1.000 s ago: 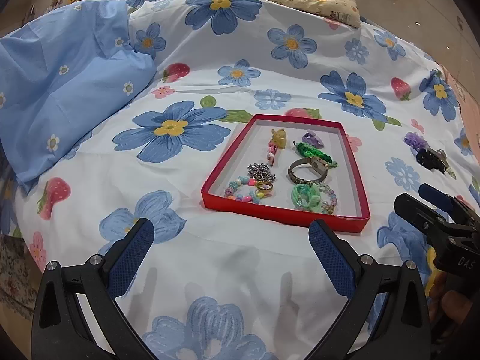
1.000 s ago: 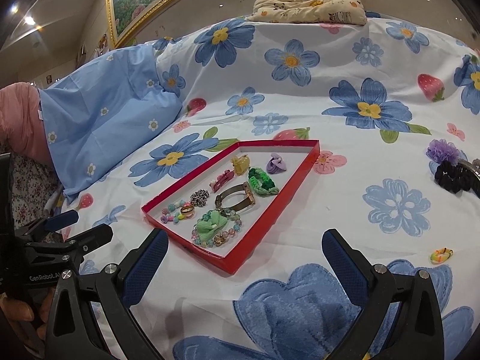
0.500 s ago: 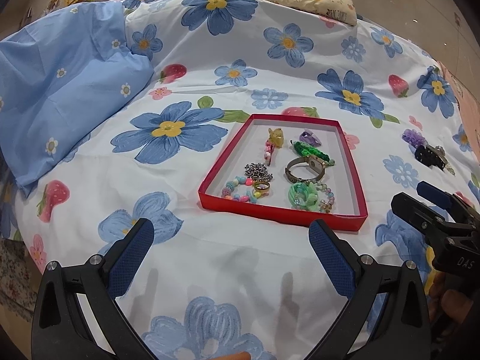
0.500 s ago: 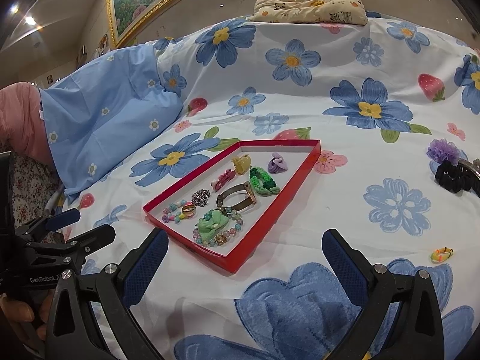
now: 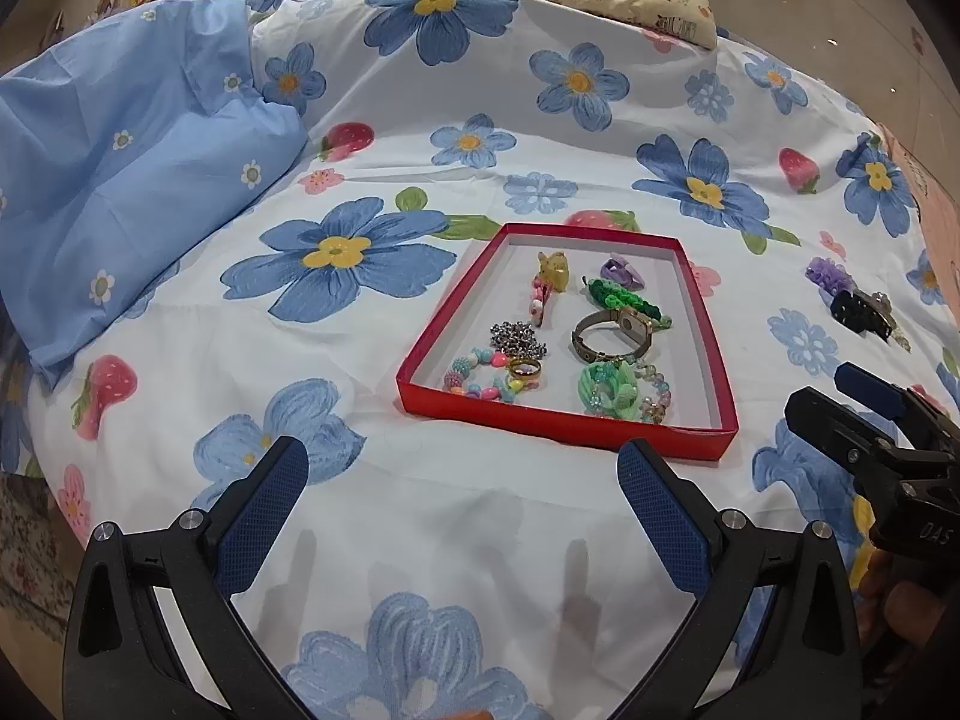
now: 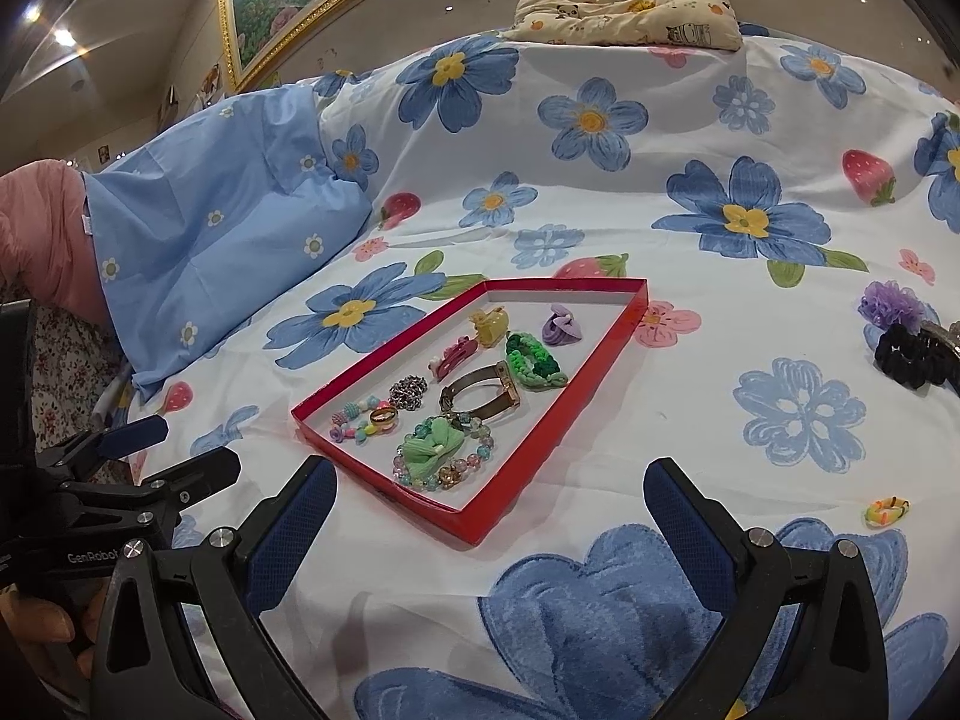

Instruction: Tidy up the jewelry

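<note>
A shallow red tray (image 5: 564, 417) (image 6: 564, 414) lies on the floral bedspread and holds several pieces: a beaded bracelet (image 5: 477, 375), a ring (image 5: 524, 369), a watch (image 5: 612, 330), green and purple hair ties, clips. Outside it to the right lie a purple scrunchie (image 6: 888, 303), a black scrunchie (image 6: 909, 354) and a small yellow hair tie (image 6: 887, 510). My left gripper (image 5: 462, 480) is open and empty just short of the tray's near edge. My right gripper (image 6: 489, 498) is open and empty at the tray's near right corner.
A light blue pillow (image 5: 120, 180) lies at the left. A small panda-print cushion (image 6: 630, 9) sits at the far edge of the bed. A gold-framed picture (image 6: 288, 6) hangs on the wall behind. Each gripper shows in the other's view, near the lower side edge.
Both grippers stay open. The left view has shifted slightly, so the tray sits a little lower and nearer. The jewelry has not moved.
</note>
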The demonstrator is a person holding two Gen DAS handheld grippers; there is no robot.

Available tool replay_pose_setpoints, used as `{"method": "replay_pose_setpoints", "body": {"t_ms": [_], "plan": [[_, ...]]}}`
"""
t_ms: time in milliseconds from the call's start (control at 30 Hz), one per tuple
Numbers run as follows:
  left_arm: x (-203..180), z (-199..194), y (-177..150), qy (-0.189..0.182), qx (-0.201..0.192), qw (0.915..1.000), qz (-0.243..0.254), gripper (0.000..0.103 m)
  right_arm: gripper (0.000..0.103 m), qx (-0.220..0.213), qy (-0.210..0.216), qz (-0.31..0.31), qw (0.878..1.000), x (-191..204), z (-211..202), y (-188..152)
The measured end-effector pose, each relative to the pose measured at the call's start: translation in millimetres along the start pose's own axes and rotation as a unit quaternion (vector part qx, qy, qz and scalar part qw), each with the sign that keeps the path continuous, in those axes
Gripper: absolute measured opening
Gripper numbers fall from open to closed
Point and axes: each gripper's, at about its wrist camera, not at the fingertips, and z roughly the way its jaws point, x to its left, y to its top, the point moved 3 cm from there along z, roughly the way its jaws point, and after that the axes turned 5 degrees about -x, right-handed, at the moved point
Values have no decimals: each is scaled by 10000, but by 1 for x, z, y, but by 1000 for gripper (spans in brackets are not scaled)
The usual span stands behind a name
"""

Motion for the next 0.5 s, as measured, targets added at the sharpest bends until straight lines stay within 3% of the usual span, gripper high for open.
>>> {"method": "replay_pose_setpoints", "body": {"t_ms": [500], "plan": [[-1, 1, -1, -30, 41, 10000, 29, 103, 103, -16, 53, 3, 10000, 3, -2, 1]]}}
